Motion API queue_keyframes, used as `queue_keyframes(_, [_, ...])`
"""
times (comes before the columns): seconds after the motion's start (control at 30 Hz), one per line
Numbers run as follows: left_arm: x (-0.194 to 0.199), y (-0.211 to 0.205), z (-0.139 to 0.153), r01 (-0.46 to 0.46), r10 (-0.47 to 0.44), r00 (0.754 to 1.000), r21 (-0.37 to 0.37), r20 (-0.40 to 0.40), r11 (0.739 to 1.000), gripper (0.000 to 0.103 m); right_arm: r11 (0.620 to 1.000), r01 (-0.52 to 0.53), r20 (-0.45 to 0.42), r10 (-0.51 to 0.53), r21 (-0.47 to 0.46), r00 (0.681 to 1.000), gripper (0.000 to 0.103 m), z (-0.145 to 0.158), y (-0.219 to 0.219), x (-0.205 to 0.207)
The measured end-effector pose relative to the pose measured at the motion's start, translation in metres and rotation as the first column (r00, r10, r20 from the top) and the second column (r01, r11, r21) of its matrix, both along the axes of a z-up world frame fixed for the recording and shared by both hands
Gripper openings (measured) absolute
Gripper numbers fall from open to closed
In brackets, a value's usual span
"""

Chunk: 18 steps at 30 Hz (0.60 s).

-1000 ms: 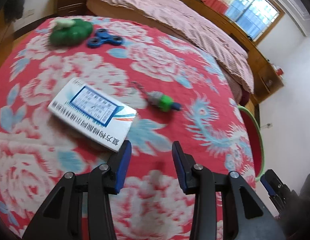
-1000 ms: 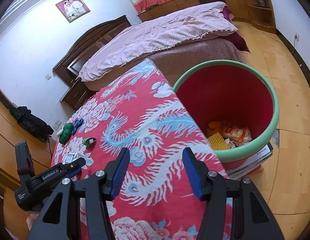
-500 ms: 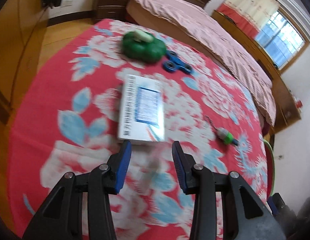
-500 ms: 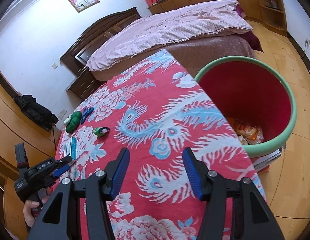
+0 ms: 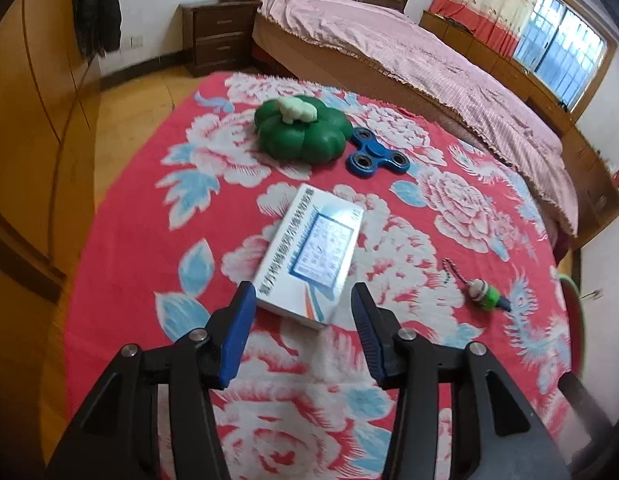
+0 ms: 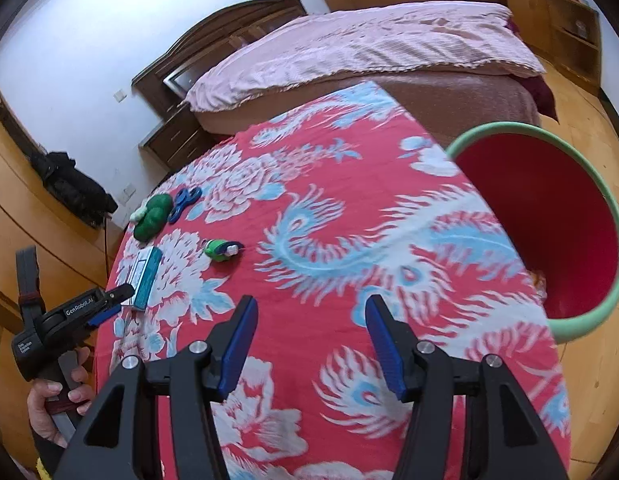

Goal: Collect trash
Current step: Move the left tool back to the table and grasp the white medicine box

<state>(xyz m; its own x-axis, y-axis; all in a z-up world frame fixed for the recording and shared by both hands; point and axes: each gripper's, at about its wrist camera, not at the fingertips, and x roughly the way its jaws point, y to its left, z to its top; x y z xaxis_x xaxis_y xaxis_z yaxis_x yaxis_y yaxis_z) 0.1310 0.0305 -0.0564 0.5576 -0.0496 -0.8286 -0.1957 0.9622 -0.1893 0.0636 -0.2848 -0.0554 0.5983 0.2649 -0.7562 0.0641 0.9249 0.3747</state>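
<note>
Flat glossy rectangular carton (image 5: 309,256)

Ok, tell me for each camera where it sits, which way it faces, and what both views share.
Left wrist: rides the left tool, angled down across the red floral cloth toward the bed; its blue-padded fingers, which have just been opening, flank the near end of the white box without gripping it.
Right wrist: rides the right tool, open and empty, angled down the cloth toward the red bin; the hand holding the left tool shows at its left edge.
Shared: white box, green cushion, blue spinner, bed.
</note>
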Motion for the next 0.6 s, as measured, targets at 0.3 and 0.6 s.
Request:
queue_keyframes(0.3, [0.018, 0.004, -0.004, 0.063, -0.061, 0.998, 0.082, -0.017, 0.995, 0.057, 0.998, -0.056, -0.023, 0.056, -0.014, 0.998, 0.06, -0.003, 0.032, 0.025])
queue_keyframes(0.6, [0.03, 0.0, -0.014, 0.111, -0.111, 0.994, 0.037, -0.018, 0.993, 0.059, 0.995, -0.09, -0.036, 0.088, -0.043, 0.995, 0.061, -0.008, 0.064, 0.049])
